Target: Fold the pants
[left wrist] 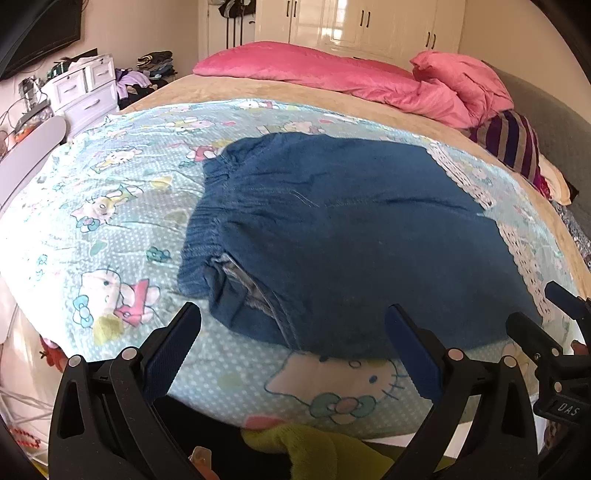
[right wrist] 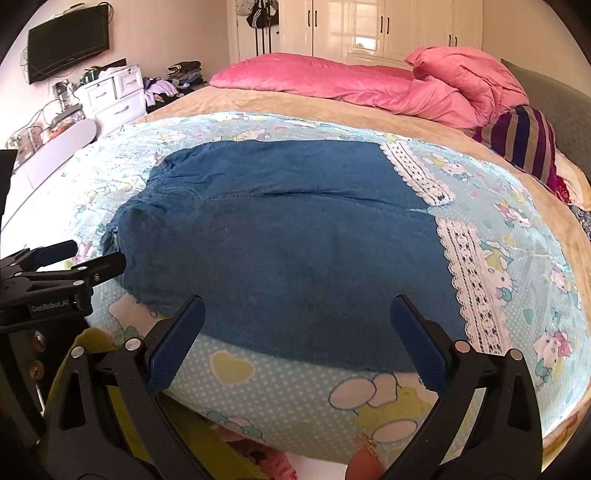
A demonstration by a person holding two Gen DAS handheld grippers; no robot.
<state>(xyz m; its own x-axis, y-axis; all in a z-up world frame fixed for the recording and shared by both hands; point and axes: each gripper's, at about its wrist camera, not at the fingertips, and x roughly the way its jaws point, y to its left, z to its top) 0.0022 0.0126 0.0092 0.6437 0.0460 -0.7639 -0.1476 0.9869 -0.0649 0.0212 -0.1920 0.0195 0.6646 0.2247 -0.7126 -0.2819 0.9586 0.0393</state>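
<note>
Blue denim pants [left wrist: 332,229] [right wrist: 280,236] lie flat on a cartoon-cat print sheet [left wrist: 110,206] [right wrist: 280,384] on the bed. The elastic waistband [left wrist: 207,229] is at the left. Both legs run to the right, side by side, ending in white lace cuffs [right wrist: 472,280]. My left gripper [left wrist: 291,314] hovers open at the near edge of the pants by the waist end, holding nothing; it also shows at the left of the right wrist view [right wrist: 98,253]. My right gripper [right wrist: 297,302] stands open over the near leg, empty, with its fingers [left wrist: 517,321] at the right of the left wrist view.
A pink duvet [right wrist: 369,85] and a striped cushion [right wrist: 524,140] lie at the far side of the bed. White drawers [right wrist: 114,96], a wall TV [right wrist: 70,44] and wardrobes [right wrist: 369,26] stand beyond. A yellow-green soft thing [left wrist: 314,446] lies below the bed's near edge.
</note>
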